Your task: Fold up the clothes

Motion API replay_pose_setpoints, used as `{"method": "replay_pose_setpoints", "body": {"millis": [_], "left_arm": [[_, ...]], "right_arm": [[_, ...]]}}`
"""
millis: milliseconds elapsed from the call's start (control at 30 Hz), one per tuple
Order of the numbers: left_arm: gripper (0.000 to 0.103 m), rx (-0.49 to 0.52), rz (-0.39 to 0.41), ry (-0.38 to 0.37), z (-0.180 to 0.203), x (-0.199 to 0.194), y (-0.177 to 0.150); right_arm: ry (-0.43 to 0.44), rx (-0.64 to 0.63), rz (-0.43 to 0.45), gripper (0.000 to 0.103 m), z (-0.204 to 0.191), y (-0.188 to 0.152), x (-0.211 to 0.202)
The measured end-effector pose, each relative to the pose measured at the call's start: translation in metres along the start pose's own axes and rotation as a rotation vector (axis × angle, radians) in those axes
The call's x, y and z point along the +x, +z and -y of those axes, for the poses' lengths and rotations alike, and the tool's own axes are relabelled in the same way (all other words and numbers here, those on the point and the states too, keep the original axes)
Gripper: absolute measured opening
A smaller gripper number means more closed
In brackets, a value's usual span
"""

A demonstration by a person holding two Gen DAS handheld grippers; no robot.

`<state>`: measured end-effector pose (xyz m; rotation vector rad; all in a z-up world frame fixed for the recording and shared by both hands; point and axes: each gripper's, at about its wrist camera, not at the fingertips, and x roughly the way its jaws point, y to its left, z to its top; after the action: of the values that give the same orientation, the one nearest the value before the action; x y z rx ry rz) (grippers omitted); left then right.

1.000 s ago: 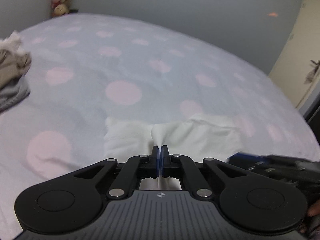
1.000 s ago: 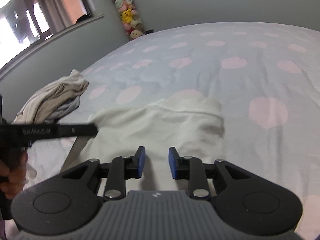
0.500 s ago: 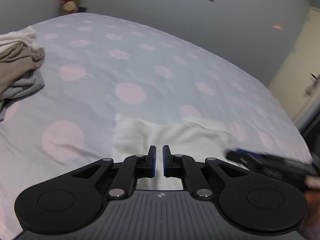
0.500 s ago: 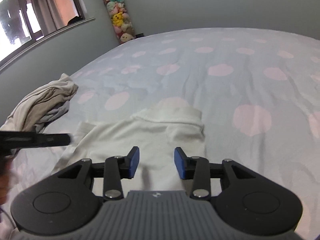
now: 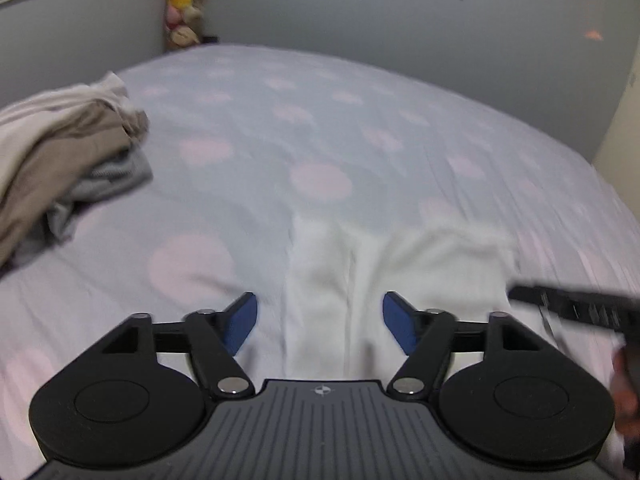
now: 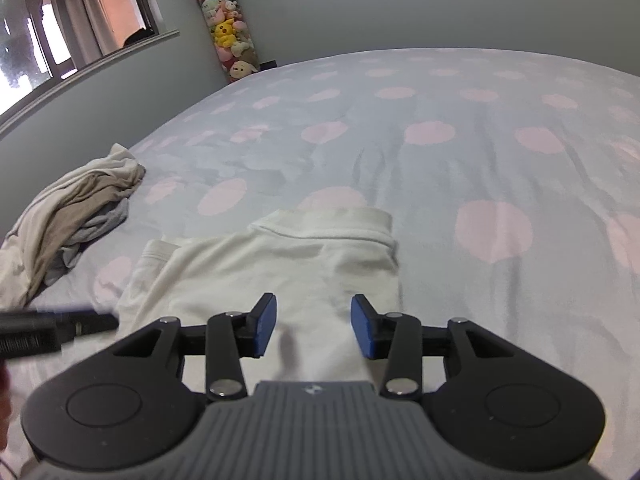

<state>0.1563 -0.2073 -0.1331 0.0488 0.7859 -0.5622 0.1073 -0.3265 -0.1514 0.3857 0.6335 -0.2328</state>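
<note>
A white garment point(image 6: 288, 264) lies partly folded on the bed, its collar end turned over toward the far side. My right gripper point(image 6: 313, 330) hovers just above its near part, jaws opening, the blue pads apart with nothing pressed between them. In the left wrist view the same white garment point(image 5: 384, 264) lies ahead, blurred. My left gripper point(image 5: 320, 322) stands over its left edge, jaws opening wide, and no cloth is caught in them. The other gripper's black finger shows at each view's edge.
A heap of unfolded beige, white and grey clothes point(image 6: 76, 208) sits on the left of the bed point(image 6: 500, 152), whose grey cover has pink dots. A column of plush toys point(image 6: 228, 40) stands against the far wall, a window point(image 6: 72, 36) to the left.
My left gripper let go of the white cloth it pinched and spread wide, and its view swung left toward the heap. My right gripper's pads moved further apart.
</note>
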Motion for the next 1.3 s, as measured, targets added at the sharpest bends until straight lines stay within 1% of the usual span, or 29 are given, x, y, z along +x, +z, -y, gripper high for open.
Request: {"method": "replay_pose_setpoints", "body": {"millis": [33,133,167,200,267,300,333,367,400,433,567,667,767,900,1100,1167,1200,1233,1267,1300], "left_arm": [[0.069,-0.021,-0.013,-0.007,-0.003,0.008,0.002],[0.069,-0.103,-0.09,-0.057,-0.012,0.038,0.003],[0.068,-0.12,-0.106,-0.067,-0.013,0.046,0.002],[0.068,-0.118,-0.097,-0.067,-0.012,0.049,-0.001],[0.043,-0.102,-0.057,-0.071,-0.007,0.049,-0.004],[0.02,-0.098,-0.046,-0.092,-0.004,0.048,-0.005],[0.013,-0.091,-0.039,-0.105,-0.001,0.047,-0.005],[0.012,-0.066,-0.026,-0.099,0.006,0.045,-0.004],[0.009,-0.023,-0.004,-0.078,0.013,0.041,-0.004],[0.009,0.015,0.017,-0.071,0.022,0.037,-0.004],[0.009,0.156,0.086,-0.103,0.057,0.02,-0.006],[0.009,0.231,0.092,-0.144,0.081,0.016,-0.013],[0.009,0.287,0.078,-0.166,0.099,0.02,-0.024],[0.008,0.35,0.082,-0.139,0.113,0.022,-0.032],[0.009,0.39,0.1,-0.116,0.115,0.023,-0.037],[0.012,0.405,0.116,-0.082,0.117,0.023,-0.039],[0.015,0.416,0.125,-0.06,0.118,0.023,-0.041],[0.023,0.43,0.132,-0.033,0.119,0.022,-0.043],[0.027,0.442,0.139,0.003,0.121,0.022,-0.045],[0.037,0.451,0.145,0.042,0.122,0.023,-0.046]], "right_arm": [[0.009,-0.006,0.0,0.048,-0.001,-0.001,0.0],[0.022,-0.03,0.002,0.048,-0.004,-0.003,0.001],[0.026,-0.032,0.002,0.048,-0.005,-0.003,0.001],[0.029,-0.034,0.001,0.048,-0.005,-0.004,0.002],[0.033,-0.029,0.0,0.048,-0.003,-0.004,0.003],[0.031,-0.027,-0.002,0.048,-0.003,-0.005,0.004],[0.03,-0.024,-0.004,0.048,-0.002,-0.005,0.005],[0.029,-0.022,-0.006,0.048,-0.002,-0.005,0.006],[0.027,-0.019,-0.008,0.048,-0.002,-0.006,0.007],[0.027,-0.018,-0.009,0.048,-0.002,-0.006,0.007],[0.02,-0.01,0.002,0.048,-0.002,-0.005,0.006],[0.02,0.023,0.007,0.048,0.002,-0.004,0.005],[0.015,0.042,0.006,0.048,0.006,-0.002,0.005],[0.009,0.047,0.005,0.047,0.007,-0.002,0.005],[0.012,0.055,-0.002,0.047,0.01,-0.002,0.006],[0.015,0.064,-0.004,0.047,0.012,-0.002,0.006],[0.016,0.068,-0.005,0.048,0.012,-0.002,0.006],[0.017,0.071,-0.006,0.047,0.013,-0.002,0.006],[0.017,0.071,-0.007,0.048,0.013,-0.002,0.007],[0.017,0.071,-0.007,0.048,0.013,-0.002,0.007]]}}
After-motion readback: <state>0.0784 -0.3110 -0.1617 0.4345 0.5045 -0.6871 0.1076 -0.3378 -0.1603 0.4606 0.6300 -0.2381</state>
